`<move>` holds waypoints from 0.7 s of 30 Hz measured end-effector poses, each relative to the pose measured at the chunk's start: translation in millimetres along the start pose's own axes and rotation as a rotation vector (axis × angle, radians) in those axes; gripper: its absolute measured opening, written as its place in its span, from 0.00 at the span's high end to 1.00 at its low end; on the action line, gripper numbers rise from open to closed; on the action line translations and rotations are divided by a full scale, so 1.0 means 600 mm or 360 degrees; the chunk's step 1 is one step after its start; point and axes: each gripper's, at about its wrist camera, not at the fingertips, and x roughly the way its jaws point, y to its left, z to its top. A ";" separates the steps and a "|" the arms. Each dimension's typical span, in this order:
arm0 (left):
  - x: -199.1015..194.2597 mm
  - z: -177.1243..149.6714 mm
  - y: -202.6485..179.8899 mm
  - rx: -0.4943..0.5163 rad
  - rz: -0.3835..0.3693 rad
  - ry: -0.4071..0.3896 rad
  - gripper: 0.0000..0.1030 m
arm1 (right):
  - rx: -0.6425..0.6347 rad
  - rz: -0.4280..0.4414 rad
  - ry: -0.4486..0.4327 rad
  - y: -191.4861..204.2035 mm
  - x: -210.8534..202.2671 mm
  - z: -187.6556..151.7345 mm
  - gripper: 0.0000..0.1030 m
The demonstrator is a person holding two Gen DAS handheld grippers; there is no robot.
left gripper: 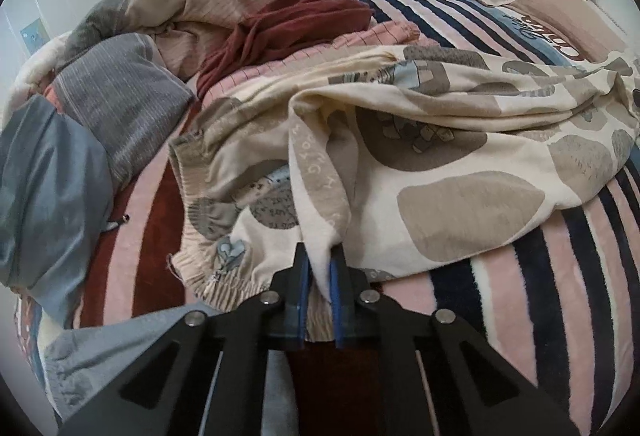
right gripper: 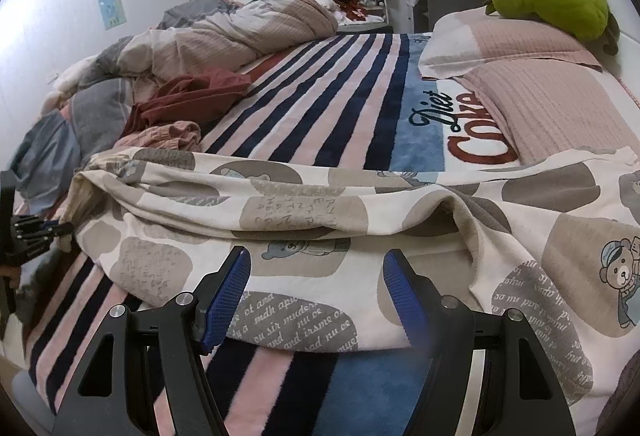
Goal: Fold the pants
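Cream pants (left gripper: 460,172) printed with grey-brown patches and bears lie across the striped bed blanket (left gripper: 560,276). My left gripper (left gripper: 319,276) is shut on a fold of the pants near the elastic waistband (left gripper: 224,284) and lifts that edge slightly. In the right wrist view the pants (right gripper: 320,228) stretch across the bed, and the left gripper (right gripper: 60,230) holds their left end. My right gripper (right gripper: 318,276) is open, its blue pads (right gripper: 228,296) on either side of the pants' near edge, over the cloth.
A dark red garment (left gripper: 296,24) and a pink checked garment (right gripper: 168,134) lie beyond the pants. A rumpled duvet (right gripper: 224,32) fills the far left. Pillows (right gripper: 520,76) and a green plush (right gripper: 552,0) sit at the right. A grey-blue cloth (left gripper: 48,188) lies at left.
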 end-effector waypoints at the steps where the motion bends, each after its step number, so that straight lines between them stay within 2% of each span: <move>1: 0.000 0.003 0.002 0.0010 0.0006 -0.0006 0.94 | -0.0001 -0.0002 -0.0004 0.000 0.000 0.000 0.37; 4: 0.002 0.018 0.016 0.0037 0.0033 -0.0026 0.94 | -0.0001 -0.0021 -0.0008 0.006 0.001 0.003 0.37; 13: 0.022 0.104 0.097 0.0058 0.0260 -0.0124 0.95 | 0.0062 -0.0058 0.0011 0.011 0.027 0.015 0.37; 20: 0.077 0.138 0.147 0.0008 0.0287 -0.0117 0.95 | 0.0039 -0.0051 0.0052 0.036 0.068 0.021 0.37; 21: 0.086 0.142 0.152 -0.0002 0.0278 -0.0111 0.92 | 0.0031 -0.0045 0.0055 0.040 0.075 0.023 0.37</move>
